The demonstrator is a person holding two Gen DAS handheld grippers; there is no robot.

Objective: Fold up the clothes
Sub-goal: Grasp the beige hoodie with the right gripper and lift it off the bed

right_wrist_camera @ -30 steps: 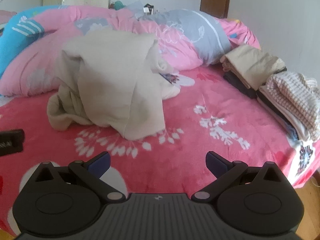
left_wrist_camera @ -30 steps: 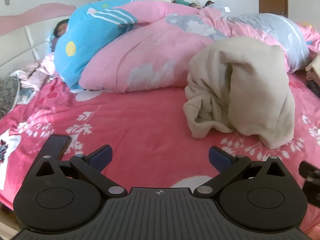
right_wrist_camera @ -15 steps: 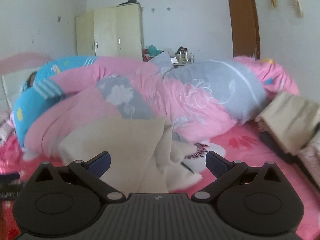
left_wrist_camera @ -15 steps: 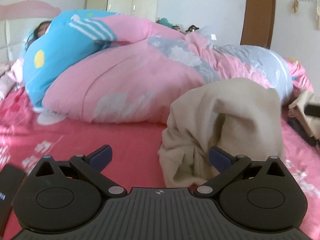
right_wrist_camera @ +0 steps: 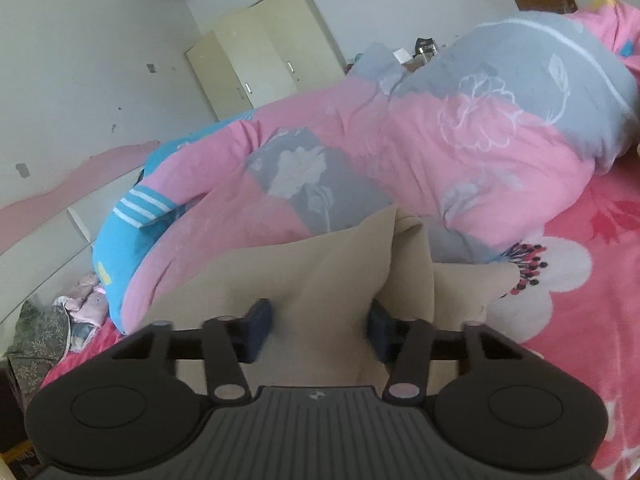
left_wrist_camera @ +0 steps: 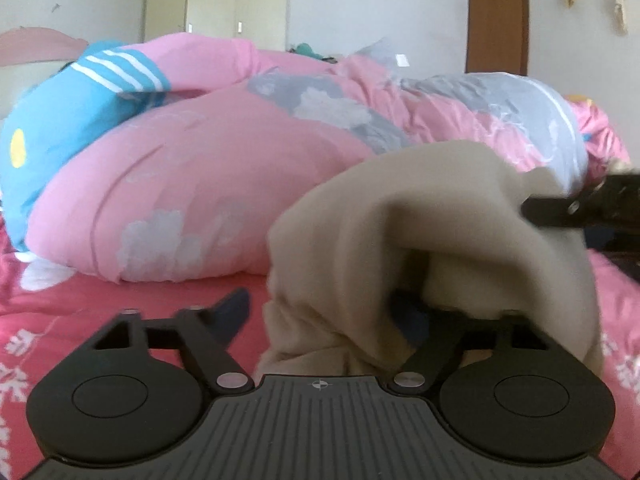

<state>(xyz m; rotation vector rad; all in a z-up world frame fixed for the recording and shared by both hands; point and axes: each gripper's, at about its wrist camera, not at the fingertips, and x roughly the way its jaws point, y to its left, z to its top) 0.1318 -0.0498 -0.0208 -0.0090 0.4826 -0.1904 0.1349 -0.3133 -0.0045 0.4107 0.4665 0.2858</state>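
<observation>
A crumpled beige garment lies heaped on the pink floral bed sheet. In the left wrist view my left gripper is at the heap's near left edge, jaws closing. Its right finger is tucked under a fold, while its left finger stands just clear of the cloth. In the right wrist view my right gripper, rolled to one side, is closing over a raised ridge of the garment, with cloth filling the gap between the pads. A black part of the right gripper shows at the heap's far right.
A bulky pink, grey and blue quilt lies across the bed right behind the garment. A headboard and small crumpled clothes are at the left. Cream wardrobes and a brown door stand against the far wall.
Both grippers have moved forward onto the beige garment and their jaws have narrowed from wide open. The right gripper has rolled, so its view is tilted. The folded stacks have left view.
</observation>
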